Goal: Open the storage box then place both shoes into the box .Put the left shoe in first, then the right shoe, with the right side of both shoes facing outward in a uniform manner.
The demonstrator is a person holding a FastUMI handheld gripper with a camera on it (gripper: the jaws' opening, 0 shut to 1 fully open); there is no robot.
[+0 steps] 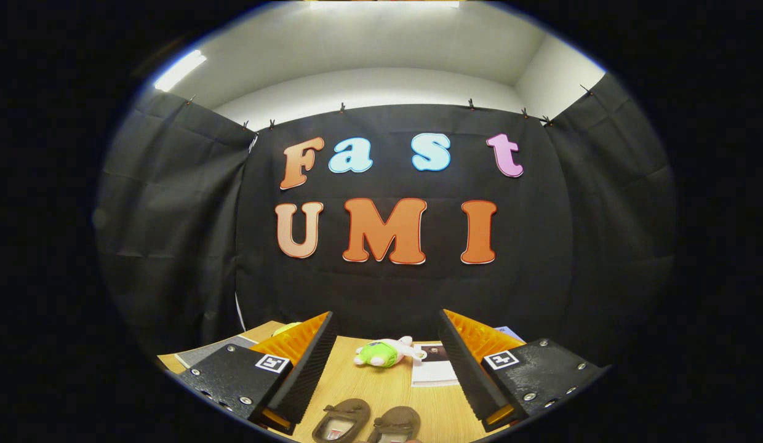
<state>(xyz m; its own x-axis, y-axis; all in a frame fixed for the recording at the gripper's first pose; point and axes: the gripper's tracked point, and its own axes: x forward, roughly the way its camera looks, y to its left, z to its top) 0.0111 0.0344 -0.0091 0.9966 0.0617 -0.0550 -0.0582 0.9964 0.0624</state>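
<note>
Two small brown shoes lie side by side on the wooden table, low between my fingers: one shoe [341, 419] on the left, the other shoe [395, 424] on the right, openings up. My gripper [386, 363] is open, its fingers spread wide with nothing between them. It hovers above the table, and the shoes sit beneath and between the two fingers.
A green and white plush toy [384, 352] lies on the table [363, 381] beyond the fingers. A white printed sheet [432, 367] rests to its right. A grey booklet [209, 352] lies at the left, by a small yellow-green object [287, 328]. The black cloth wall stands close behind.
</note>
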